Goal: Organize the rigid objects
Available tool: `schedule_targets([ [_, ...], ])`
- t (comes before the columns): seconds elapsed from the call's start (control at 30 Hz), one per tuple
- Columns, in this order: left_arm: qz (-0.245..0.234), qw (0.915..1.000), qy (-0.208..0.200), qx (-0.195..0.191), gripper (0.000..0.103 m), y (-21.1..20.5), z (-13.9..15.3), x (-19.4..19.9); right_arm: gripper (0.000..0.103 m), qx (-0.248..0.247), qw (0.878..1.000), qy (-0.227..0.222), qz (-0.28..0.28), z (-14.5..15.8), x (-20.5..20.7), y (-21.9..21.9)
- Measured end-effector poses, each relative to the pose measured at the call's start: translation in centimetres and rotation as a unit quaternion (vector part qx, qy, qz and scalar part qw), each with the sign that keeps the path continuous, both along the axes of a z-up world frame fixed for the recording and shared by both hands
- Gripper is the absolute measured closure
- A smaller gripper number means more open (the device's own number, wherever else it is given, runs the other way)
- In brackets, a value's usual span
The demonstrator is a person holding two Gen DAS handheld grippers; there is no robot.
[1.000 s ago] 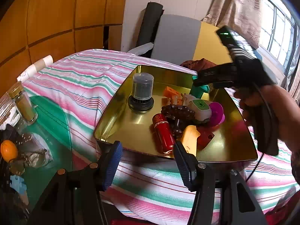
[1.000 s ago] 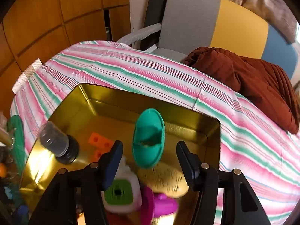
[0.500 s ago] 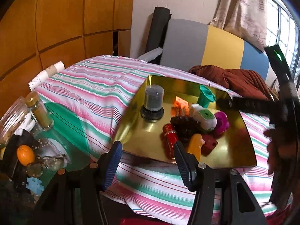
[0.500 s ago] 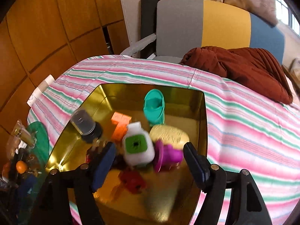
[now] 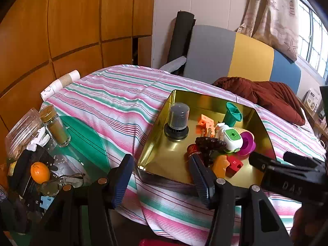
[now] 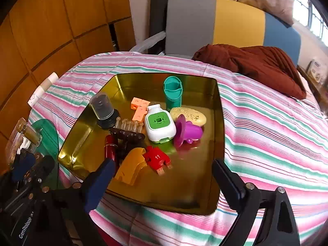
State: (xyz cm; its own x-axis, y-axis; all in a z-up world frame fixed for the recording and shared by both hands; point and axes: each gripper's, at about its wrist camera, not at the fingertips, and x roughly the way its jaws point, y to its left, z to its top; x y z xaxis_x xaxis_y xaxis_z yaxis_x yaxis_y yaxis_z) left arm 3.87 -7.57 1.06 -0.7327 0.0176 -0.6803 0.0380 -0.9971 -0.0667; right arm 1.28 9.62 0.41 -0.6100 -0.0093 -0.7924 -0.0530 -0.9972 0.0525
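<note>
A gold metal tray [image 6: 220, 123] [image 5: 155, 131] sits on the striped cloth and holds several small objects: a teal cup [image 6: 172, 91] [image 5: 232, 113], a white-and-green device [image 6: 159, 123] [image 5: 231, 139], a purple funnel [image 6: 187, 132], a grey-capped jar [image 6: 102, 107] [image 5: 178, 120], orange blocks [image 6: 139, 106], a red piece [image 6: 156, 157] and an orange piece [image 6: 132, 167]. My right gripper [image 6: 162, 181] is open and empty over the tray's near edge. My left gripper [image 5: 162, 175] is open and empty in front of the tray's near left corner.
A brown blanket [image 6: 254, 63] lies at the back right before a grey, yellow and blue chair [image 6: 225, 26]. At the left are a spice jar [image 5: 55, 129], an orange fruit [image 5: 40, 172], glasses [image 5: 67, 179] and a green mat [image 5: 88, 141].
The right gripper has pulled back and up from the teal cup, which stays in the tray. The left gripper has also drawn back, so the tray looks smaller and farther.
</note>
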Motion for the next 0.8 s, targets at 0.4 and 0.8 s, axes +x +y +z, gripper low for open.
schedule_targets([
  [0.4,0.008,0.9997,-0.002,-0.021,0.045,0.6,0.7,0.1,0.000,0.017,0.999,0.010,-0.043,1.0,1.5,0.0],
  [0.8,0.015,0.9988,-0.030,-0.036,0.046,0.5,0.3,-0.4,0.000,0.027,0.997,0.021,-0.065,1.7,1.7,-0.2],
])
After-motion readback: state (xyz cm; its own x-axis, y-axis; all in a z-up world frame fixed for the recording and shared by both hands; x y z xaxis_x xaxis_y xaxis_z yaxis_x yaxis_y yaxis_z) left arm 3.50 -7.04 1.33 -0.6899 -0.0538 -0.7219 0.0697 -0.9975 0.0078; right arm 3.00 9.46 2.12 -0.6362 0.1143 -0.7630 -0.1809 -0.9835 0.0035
